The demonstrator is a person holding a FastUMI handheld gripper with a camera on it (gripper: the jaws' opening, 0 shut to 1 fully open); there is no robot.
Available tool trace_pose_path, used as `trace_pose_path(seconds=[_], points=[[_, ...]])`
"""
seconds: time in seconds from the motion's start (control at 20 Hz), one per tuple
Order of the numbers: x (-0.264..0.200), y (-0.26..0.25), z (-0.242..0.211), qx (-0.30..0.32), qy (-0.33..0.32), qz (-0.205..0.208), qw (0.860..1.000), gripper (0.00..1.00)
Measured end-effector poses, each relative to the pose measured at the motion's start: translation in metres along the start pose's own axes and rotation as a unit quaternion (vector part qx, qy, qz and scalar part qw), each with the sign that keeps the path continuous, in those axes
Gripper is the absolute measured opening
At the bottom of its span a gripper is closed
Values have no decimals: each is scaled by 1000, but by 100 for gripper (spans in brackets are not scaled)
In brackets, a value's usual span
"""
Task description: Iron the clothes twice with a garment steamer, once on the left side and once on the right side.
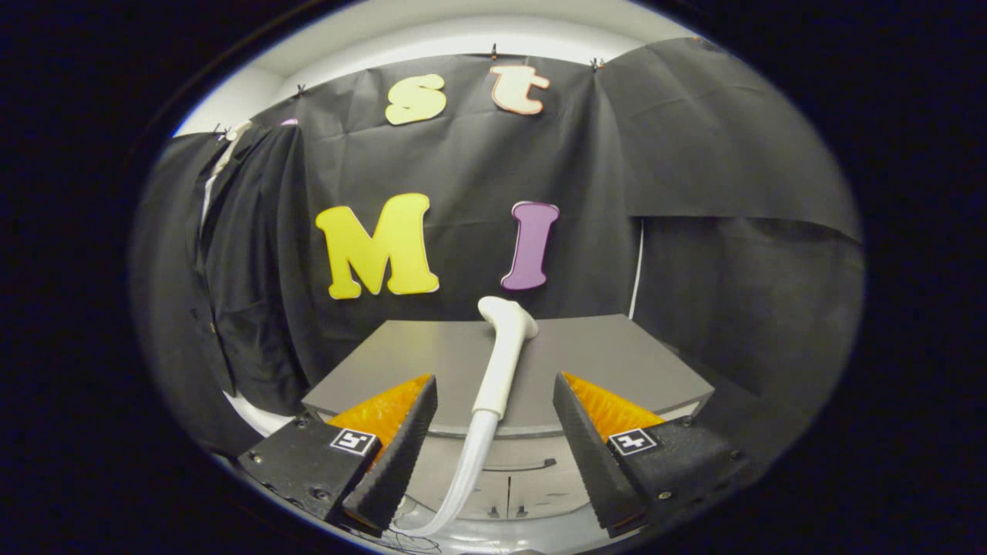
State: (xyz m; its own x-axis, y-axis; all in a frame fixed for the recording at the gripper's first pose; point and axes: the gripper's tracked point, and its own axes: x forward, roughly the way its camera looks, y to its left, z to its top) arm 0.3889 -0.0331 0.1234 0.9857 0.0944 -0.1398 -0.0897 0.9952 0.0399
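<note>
Grey table (601,362) beyond spread fingers (420,432)

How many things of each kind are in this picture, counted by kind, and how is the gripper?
Garment steamer head with hose, lying on the grey table: 1
Dark garment hanging beside the table: 1
Grey table: 1
Gripper, fingers open on either side of the steamer handle, not touching: 1
Total: 4

Steamer (503,351) between parted jaws
</note>
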Motion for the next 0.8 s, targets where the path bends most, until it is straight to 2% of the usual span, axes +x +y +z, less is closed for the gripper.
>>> trace_pose_path(seconds=[0.25,0.55,0.65,0.8], points=[[71,-6,-10,-8,42,4,999,95],[118,-2,-23,-7,84,20,996,93],[129,-1,-27,-3,97,22,995,87],[139,-2,-38,14,120,18,993,71]])
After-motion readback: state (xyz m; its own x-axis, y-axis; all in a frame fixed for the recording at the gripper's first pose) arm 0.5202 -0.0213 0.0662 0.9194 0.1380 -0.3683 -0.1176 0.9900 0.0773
